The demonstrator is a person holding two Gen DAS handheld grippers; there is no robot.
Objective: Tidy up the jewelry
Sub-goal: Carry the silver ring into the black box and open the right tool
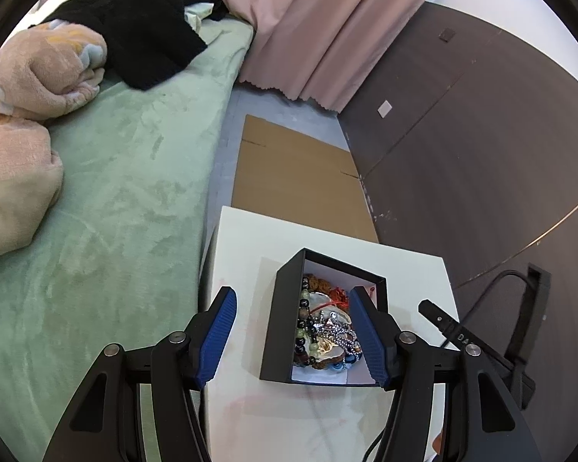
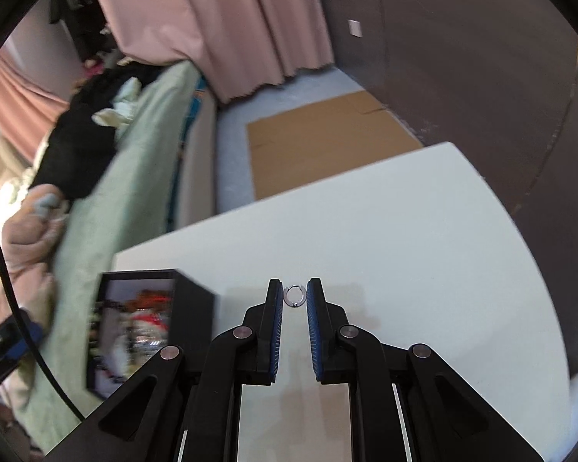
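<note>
A black open box (image 1: 283, 319) stands on the white table (image 1: 246, 242). It holds a tangle of jewelry (image 1: 323, 331): bead bracelets, silver chains and a red cord. My left gripper (image 1: 293, 293) hangs open just above the box. One blue pad is left of the box's wall and the other is over its right side, with nothing gripped. In the right wrist view, my right gripper (image 2: 294, 289) is shut on a small silver hoop (image 2: 295, 295), pinched between the fingertips above the table (image 2: 404, 238). The box (image 2: 194, 308) is blurred at its lower left.
A bed with a green blanket (image 1: 115, 192), pink bedding and black clothes runs along the table's left. Flat cardboard (image 1: 300, 177) lies on the floor beyond the table, below a pink curtain (image 1: 327, 30). A dark panelled wall (image 1: 481, 134) stands on the right. A black cable (image 1: 485, 288) hangs at the table's right edge.
</note>
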